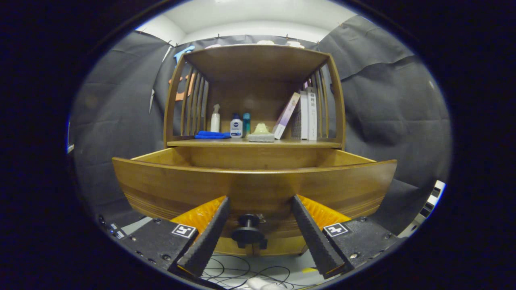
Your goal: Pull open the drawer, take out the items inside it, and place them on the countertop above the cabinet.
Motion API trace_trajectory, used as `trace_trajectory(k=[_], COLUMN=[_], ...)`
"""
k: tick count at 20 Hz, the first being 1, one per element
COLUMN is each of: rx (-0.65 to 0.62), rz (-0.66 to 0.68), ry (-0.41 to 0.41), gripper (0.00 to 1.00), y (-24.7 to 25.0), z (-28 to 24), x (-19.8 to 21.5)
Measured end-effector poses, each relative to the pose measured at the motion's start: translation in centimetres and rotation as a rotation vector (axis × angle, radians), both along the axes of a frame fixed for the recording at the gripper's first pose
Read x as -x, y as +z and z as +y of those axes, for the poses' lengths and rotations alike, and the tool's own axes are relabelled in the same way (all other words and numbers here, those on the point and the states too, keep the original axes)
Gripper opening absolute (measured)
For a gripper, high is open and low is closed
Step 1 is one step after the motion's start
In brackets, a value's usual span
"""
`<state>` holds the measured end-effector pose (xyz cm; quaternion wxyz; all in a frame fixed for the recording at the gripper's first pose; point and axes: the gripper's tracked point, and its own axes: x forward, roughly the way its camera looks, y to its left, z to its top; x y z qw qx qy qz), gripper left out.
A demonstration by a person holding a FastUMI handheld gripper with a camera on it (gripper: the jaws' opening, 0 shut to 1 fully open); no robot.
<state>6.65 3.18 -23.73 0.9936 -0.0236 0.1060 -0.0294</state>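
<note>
In the gripper view, the drawer (254, 181) stood pulled out just ahead of the gripper (260, 199), whose fingers (209, 233) were spread wide, gripping nothing. Its knob (249, 231) sat between them, untouched, below the countertop (254, 143).

The gripper (258, 201) points level and straight ahead, its two fingers spread wide apart. The left finger (207, 233) slants from about 7 o'clock up toward the middle, and the right finger (312, 231) slants from about 5 o'clock in the same way, so the tips lean inward. Neither finger touches anything; the gap between them stays clear of both pads.
</note>
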Motion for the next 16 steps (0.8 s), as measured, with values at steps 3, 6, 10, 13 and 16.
trace_trajectory(k=[3, 6, 10, 13, 16], rx=[0.003, 0.012, 0.011, 0.005, 0.002], rz=[-0.003, -0.010, -0.022, -0.024, -0.019], ry=[0.015, 0.011, 0.009, 0.002, -0.009], gripper=[0.99, 0.99, 0.99, 0.98, 0.98], y=[-0.1, 0.2, 0.0, 0.2, 0.6], z=[-0.3, -0.3, 0.0, 0.1, 0.3], x=[-0.7, -1.7, -3.6, -5.6, -7.3])
